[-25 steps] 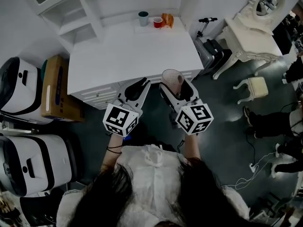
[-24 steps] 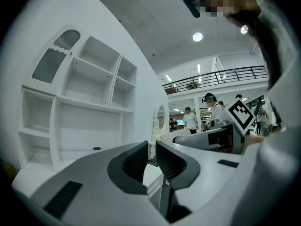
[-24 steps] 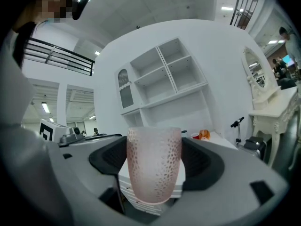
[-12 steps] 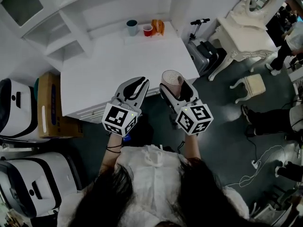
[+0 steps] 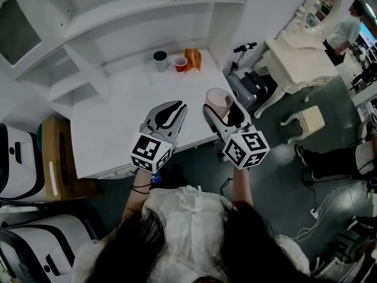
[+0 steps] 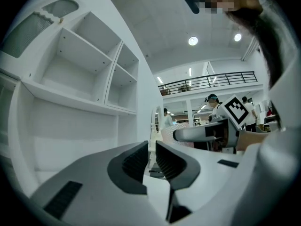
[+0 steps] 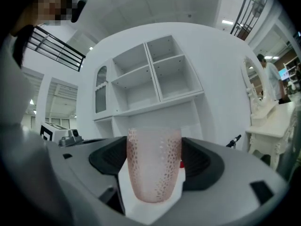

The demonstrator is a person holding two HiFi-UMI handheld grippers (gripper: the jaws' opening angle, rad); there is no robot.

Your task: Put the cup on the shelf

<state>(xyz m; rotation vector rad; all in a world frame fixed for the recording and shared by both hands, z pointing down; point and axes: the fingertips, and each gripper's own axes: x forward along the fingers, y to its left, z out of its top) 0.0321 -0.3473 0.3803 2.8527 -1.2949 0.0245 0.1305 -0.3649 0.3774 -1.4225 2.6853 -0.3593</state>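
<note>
Right gripper view shows the pink speckled cup (image 7: 154,166) upright at frame centre, clamped on both sides between the jaws of the right gripper (image 7: 154,152). Head view places it just right of centre, above the white desk (image 5: 118,122), well short of the shelf (image 5: 118,7) along the top. The left gripper (image 6: 150,157), beside it, has its jaws drawn nearly together on nothing.
</note>
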